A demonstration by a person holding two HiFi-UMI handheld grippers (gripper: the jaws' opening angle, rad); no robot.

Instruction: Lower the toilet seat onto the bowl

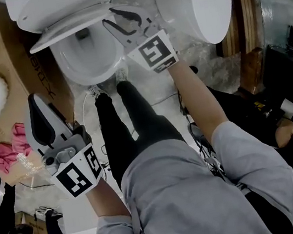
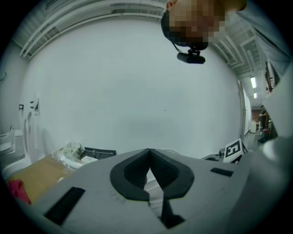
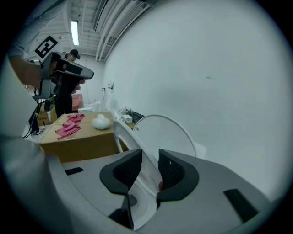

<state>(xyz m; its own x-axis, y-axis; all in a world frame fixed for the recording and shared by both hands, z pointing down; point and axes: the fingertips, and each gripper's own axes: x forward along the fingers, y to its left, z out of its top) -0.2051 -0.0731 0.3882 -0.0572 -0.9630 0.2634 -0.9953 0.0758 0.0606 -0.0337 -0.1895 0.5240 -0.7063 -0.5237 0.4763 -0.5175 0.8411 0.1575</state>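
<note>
Step in hand: grasp on the seat, lowering not finished. The right hand-held gripper (image 1: 113, 20) is clamping the front rim of the toilet seat (image 1: 70, 27). In the right gripper view the seat's white edge is running between the two pads, both pressing on it. The toilet seat is sitting tilted above the bowl (image 1: 81, 77), hinged at the bowl's back, its front lifted clear of the rim and not resting on it. The lid (image 3: 167, 132) is standing upright behind the seat, at the back of the bowl.

The left hand-held gripper (image 1: 36, 107) is hanging well away from the bowl, on the person's left, pointing at the bare wall. Its jaws are clenched tip to tip with nothing in them, so it is playing no part here.

A carton (image 1: 3, 126) with pink cloth (image 1: 0, 155) on it is sitting to the side of the bowl, well clear of the seat's path.

Next move, as a judgement:
- swing the seat's front edge down in an arc about the hinge
- hold the clamp until the seat meets the bowl rim, then release
- watch that the lower jaw is not getting pinched between seat and rim, and that the smooth plastic is not slipping and slamming
</note>
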